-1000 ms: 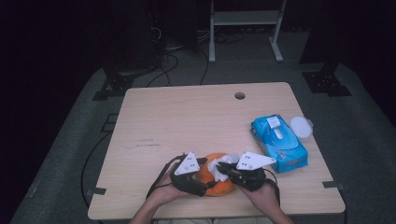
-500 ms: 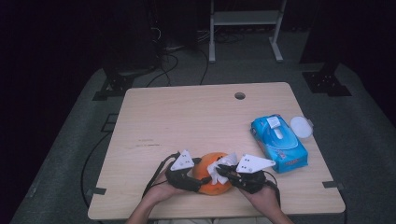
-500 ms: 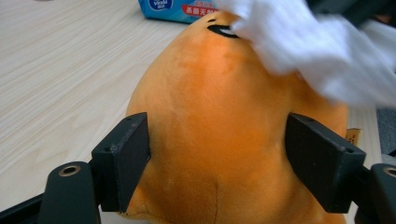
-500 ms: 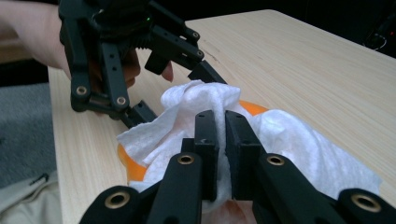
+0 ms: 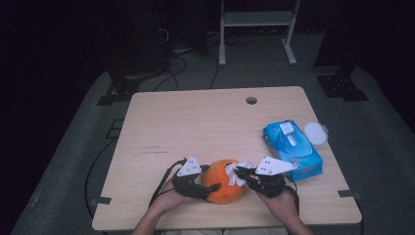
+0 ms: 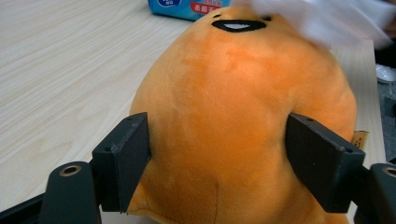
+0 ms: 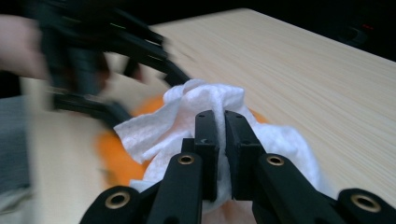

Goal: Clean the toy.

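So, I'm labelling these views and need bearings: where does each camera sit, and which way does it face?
High view: above the person's side, looking forward and down on the table; both hands, left gripper, right gripper.
Left gripper view: rides the left gripper, facing along its jaws, which press the plush; blue pack beyond.
Right gripper view: rides the right gripper, jaws shut on the wipe; a hand at far left.
Shared: all three show the plush, wipe and table.
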### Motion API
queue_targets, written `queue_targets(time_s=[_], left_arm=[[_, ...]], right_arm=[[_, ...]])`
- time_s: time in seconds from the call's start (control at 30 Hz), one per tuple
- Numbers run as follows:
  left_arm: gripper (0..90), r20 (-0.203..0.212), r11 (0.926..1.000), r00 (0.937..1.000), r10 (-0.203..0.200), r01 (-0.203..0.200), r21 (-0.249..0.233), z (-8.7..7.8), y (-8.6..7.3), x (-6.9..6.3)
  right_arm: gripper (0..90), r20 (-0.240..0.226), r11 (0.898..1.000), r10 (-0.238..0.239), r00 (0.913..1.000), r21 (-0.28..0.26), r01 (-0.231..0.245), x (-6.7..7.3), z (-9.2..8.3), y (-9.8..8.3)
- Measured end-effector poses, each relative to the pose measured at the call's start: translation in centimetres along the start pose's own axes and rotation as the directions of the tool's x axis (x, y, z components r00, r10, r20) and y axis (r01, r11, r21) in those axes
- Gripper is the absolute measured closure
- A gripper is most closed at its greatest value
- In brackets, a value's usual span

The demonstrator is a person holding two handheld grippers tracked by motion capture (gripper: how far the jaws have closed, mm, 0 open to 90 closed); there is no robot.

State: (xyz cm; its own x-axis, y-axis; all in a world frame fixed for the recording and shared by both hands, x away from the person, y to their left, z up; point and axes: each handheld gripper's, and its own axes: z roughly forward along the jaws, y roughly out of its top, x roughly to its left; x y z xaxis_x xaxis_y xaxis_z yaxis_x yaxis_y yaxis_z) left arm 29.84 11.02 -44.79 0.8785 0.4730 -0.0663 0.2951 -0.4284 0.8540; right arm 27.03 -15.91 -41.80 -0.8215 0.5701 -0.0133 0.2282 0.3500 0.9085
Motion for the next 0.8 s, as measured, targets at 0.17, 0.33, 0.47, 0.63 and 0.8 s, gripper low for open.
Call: queue_targets(time_s=[0.17,0.33,0.47,0.63,0.8], left_arm=[[24.1,-0.005,1.0,1.0,-0.005,0.005,0.0,-0.1,0.0,0.0],[24.3,0.0,0.9999,0.9999,-0.014,0.014,-0.002,0.0,0.1,0.2],[22.7,0.013,0.9999,0.9999,-0.012,0.012,-0.004,-0.1,0.2,0.0],[14.2,0.031,0.9997,0.9994,0.017,-0.017,-0.02,-0.4,1.0,-0.8],[10.5,0.034,0.9983,0.9979,0.055,-0.054,-0.021,-0.2,1.5,-1.6]], right_arm=[[83.0,-0.072,0.998,-0.063,0.9954,0.015,0.064,1.4,0.7,0.2],[83.0,0.016,0.999,0.041,0.999,0.015,-0.041,-1.9,-0.4,-0.7],[83.0,0.002,0.997,0.072,0.9974,0.019,-0.072,-2.0,-0.3,-1.0],[82.9,-0.03,0.998,0.057,0.9979,0.003,-0.057,-0.7,0.1,-0.5],[82.9,-0.094,0.998,0.057,0.9939,-0.024,-0.06,0.1,0.4,-0.2]])
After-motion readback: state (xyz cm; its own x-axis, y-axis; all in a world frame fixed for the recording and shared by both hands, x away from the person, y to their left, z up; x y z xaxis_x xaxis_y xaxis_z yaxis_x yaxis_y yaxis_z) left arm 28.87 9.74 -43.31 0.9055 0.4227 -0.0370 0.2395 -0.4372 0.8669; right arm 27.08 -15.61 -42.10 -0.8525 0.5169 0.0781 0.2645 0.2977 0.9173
